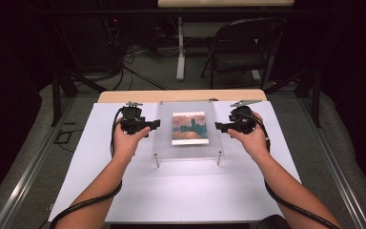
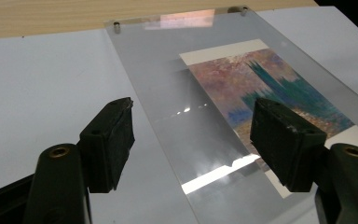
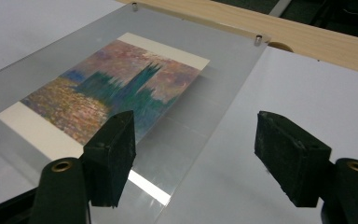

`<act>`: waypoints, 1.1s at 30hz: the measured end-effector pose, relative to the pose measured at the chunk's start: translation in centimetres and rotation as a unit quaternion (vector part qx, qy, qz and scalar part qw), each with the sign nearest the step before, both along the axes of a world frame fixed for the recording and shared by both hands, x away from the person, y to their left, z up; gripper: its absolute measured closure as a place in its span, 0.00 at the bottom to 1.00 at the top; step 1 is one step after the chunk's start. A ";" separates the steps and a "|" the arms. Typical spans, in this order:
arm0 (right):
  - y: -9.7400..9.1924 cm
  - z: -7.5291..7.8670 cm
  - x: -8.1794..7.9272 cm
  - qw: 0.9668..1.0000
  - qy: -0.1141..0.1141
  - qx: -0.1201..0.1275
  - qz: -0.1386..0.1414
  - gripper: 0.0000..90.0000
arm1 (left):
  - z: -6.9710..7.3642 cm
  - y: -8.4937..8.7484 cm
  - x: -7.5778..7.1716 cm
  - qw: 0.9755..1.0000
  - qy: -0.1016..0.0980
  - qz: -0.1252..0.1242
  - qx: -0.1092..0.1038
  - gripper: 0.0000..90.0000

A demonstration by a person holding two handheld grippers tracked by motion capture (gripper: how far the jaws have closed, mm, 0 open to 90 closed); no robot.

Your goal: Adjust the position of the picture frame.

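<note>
Near bottom of high view: two forearms in from lower edge, cables trailing down both. Mid-frame left, left hand [image 1: 126,138] w/ left gripper [image 1: 153,124], tips pointing right toward centre. Mid-frame right, right hand [image 1: 250,136] w/ right gripper [image 1: 218,126], tips pointing left toward centre. Both just beside the side edges of clear acrylic frame [image 1: 164,129], not gripping it.

Left gripper view: jaws wide apart, rising from bottom corners; nothing pinched between pads. Acrylic frame [image 2: 168,93] below and beyond the gap, its long edge running up from bottom centre to upper left. Art print [image 2: 270,88] under the sheet, centre right.

Right gripper view: jaws likewise wide apart, nothing clamped, no contact seen. Frame edge [image 3: 205,126] running between the pads from bottom centre to upper right. Print [image 3: 107,88] at centre left: teal towers, orange-pink sky, cream border.

Frame lying flat, centre of white tabletop sheet [image 1: 186,191]; two metal standoff pins [image 1: 157,161] sticking out at its near edge, two more at far corners.

Farther, upper frame: wooden table edge [image 1: 181,95], then folding chair [image 1: 243,47] upper right, cables on floor upper left.
</note>
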State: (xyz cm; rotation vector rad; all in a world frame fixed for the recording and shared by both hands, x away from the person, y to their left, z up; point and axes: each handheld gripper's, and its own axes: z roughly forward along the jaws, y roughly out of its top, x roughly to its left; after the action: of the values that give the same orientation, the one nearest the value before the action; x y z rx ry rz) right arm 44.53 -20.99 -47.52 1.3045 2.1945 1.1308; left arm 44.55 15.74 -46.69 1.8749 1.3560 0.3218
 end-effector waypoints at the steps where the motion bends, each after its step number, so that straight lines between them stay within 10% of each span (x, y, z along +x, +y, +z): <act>1: 0.1 -0.1 0.2 1.000 -0.002 0.000 -0.003 0.32 | -0.1 0.1 0.2 1.000 0.001 0.003 0.000 0.34; 33: 0.4 -3.6 5.0 0.999 0.029 0.000 -0.039 0.34 | -3.1 -2.0 4.4 0.999 0.037 0.003 -0.003 0.34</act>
State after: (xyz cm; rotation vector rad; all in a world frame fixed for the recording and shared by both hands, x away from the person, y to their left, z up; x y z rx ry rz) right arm 49.49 -20.63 -51.12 1.4265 2.1625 1.0761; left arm 48.93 13.75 -49.76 1.8943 1.4119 0.2527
